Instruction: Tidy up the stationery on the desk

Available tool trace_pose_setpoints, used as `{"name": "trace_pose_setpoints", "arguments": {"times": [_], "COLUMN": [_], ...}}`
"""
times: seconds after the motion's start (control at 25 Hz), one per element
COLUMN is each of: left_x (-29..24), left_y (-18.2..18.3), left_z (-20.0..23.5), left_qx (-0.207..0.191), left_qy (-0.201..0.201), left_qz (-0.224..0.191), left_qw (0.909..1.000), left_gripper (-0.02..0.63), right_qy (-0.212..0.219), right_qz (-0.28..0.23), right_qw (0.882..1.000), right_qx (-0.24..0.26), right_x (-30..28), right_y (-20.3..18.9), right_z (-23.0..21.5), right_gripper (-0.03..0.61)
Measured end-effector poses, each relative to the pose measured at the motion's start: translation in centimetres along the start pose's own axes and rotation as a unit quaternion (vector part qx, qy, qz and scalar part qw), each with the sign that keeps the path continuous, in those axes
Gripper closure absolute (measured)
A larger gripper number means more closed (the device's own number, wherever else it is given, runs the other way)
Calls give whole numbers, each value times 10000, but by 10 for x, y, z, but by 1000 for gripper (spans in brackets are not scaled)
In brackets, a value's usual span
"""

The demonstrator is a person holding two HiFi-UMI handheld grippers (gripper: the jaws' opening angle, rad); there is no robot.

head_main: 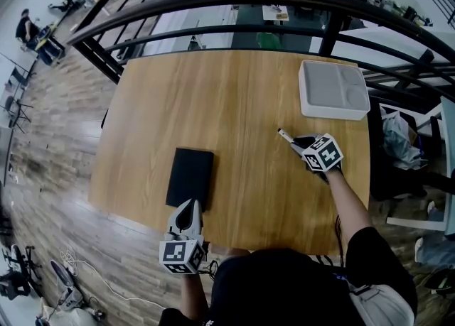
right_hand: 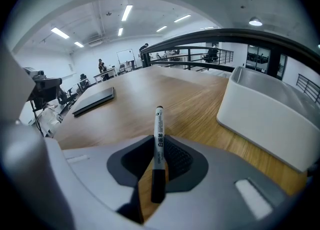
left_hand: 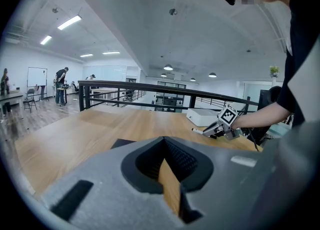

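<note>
**A:** The right claw point(head_main: 297, 144), in the head view, is closed on a marker pen point(head_main: 285, 136). We see the marker pen jut past the jaws toward the middle of the wooden desk point(head_main: 234, 97). And the other?

**B:** We find the left claw point(head_main: 189, 207) at the desk's near edge, jaws together. It sits just at the near end of a black notebook point(head_main: 190, 175); whether they touch we cannot tell. A white tray point(head_main: 333, 90) sits at the far right corner, apart from the marker pen.

**A:** In the left gripper view we look along the left claw point(left_hand: 167, 169). Its pads meet and clasp nothing.

**B:** Beyond it we note the black notebook point(left_hand: 125, 143) lying flat. Farther right is the right claw point(left_hand: 209, 132), holding the marker pen point(left_hand: 198, 131) before the white tray point(left_hand: 202, 118).

**A:** In the right gripper view the right claw point(right_hand: 159, 161) stands narrow, its pads pressed on the marker pen point(right_hand: 159, 129).

**B:** We see its black end nearest the camera and its other end pointing out over the desk. The white tray point(right_hand: 265, 113) lies near on the right, and the black notebook point(right_hand: 95, 101) lies well apart on the left.
</note>
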State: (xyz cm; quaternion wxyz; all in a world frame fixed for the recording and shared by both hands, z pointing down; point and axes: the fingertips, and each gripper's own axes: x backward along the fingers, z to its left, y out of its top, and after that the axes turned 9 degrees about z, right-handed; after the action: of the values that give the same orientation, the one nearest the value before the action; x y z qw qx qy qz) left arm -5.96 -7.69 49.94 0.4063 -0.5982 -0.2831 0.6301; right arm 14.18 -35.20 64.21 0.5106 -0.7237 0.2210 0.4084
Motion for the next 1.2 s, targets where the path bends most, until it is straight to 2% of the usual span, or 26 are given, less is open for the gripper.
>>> {"name": "trace_pose_setpoints", "arguments": {"times": [0.28,0.52,0.92,1.2], "left_x": [4,-4,-14,-6], "left_y": [-6,-5,9,21], "left_z": [-11,-14,17,53], "left_qx": [19,-89,-262,-351], "left_qy": [53,-99,-647,-812], "left_qz": [-7,-49,-127,-154], "left_qw": [10000,9999,9975,9960], "left_gripper": [617,617,617,617], "right_qy": [170,80,-369,-499], "right_qz": [-167,-409,-624,-753], "right_qw": [9997,9986,9932,9858], "right_qx": [-58,-315,-913,-1415], "right_x": [10,25,30,17], "right_y": [-5,-13,-19,-11], "right_z": [14,22,60,97], "right_gripper": [502,502,502,502]}}
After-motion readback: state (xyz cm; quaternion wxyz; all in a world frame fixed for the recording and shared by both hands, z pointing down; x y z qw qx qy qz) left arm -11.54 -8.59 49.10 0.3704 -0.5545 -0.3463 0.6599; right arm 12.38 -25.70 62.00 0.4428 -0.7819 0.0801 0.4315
